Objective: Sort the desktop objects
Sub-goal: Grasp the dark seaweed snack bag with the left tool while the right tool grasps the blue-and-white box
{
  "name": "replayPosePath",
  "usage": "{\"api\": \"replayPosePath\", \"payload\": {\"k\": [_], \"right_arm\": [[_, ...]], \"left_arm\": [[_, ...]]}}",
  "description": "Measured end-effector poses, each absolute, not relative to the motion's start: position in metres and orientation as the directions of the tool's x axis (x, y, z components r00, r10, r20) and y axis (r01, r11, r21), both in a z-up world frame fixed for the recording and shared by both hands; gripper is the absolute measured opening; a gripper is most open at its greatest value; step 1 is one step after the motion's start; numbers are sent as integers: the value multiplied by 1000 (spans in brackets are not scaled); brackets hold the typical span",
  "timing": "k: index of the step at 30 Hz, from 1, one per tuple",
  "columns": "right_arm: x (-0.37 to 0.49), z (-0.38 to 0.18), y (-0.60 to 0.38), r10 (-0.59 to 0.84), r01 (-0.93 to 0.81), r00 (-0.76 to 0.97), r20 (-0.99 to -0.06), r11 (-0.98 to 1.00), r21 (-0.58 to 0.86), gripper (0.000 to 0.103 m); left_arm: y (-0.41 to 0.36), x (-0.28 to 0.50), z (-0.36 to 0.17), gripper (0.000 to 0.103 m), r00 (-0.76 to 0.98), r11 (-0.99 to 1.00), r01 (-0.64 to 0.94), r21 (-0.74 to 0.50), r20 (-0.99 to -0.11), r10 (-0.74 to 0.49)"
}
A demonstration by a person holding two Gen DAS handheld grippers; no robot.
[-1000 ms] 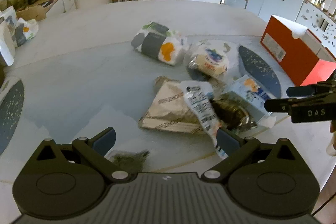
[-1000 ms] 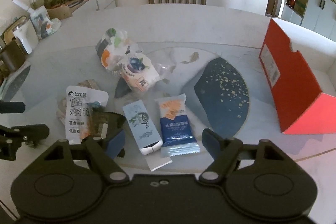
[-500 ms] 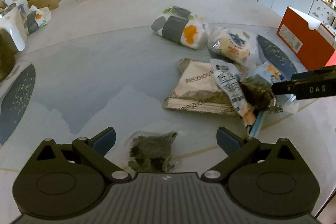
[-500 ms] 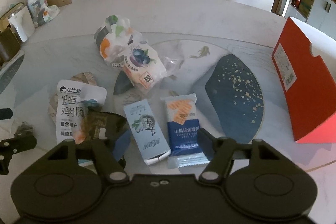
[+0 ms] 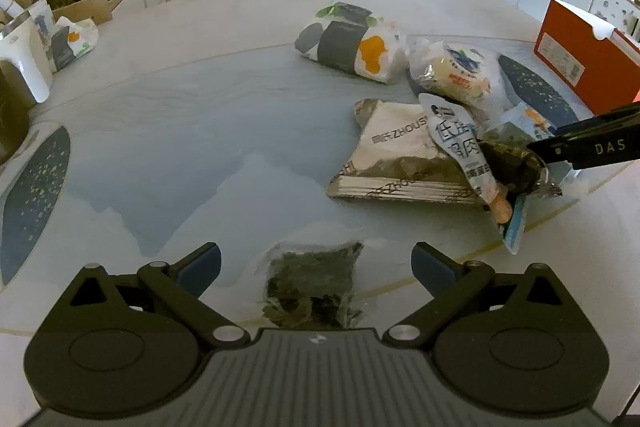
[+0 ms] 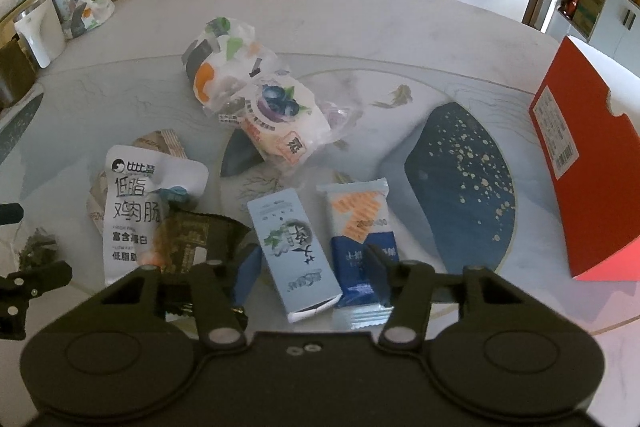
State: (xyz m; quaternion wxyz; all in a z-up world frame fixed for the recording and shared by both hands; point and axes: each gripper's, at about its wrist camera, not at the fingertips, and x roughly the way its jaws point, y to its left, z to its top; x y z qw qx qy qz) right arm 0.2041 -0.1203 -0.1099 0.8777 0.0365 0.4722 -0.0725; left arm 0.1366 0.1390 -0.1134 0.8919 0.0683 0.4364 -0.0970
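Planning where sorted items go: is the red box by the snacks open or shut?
Cannot tell. The red box shows only its outer side and a thumb notch in both views; its top and inside stay out of sight.

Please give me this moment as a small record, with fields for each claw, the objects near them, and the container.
left claw: open, over a small green packet that lies alone on the table
right claw: open, its fingers on both sides of the pale blue box
beside the box: blue and orange snack packet, flat on the table
snack pile: white pouch, blueberry bread bag, patterned tissue pack
container: red box, at the right edge, standing open
contact with the box: cannot tell
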Motion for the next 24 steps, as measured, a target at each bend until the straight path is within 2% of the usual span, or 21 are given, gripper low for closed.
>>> {"api": "replayPosePath", "payload": {"k": [4, 8, 13, 18, 24], "right_arm": [[205, -110, -118, -92, 154, 543, -835, 988, -9, 47], [205, -109, -116, -91, 151, 543, -835, 988, -10, 44], [205, -109, -115, -87, 148, 541, -836, 989, -7, 38], [204, -108, -113, -86, 145, 541, -836, 989, -9, 36], [201, -105, -115, -90, 156, 549, -831, 988, -3, 31]], "left_arm": [[142, 136, -117, 92, 591, 972, 231, 36, -799, -111], [143, 136, -118, 77, 586, 972, 231, 39, -803, -107], [143, 135, -116, 66, 586, 972, 232, 35, -802, -111], [142, 135, -115, 51, 589, 972, 232, 35, -800, -111], [141, 136, -114, 43, 589, 972, 232, 32, -800, -114]]}}
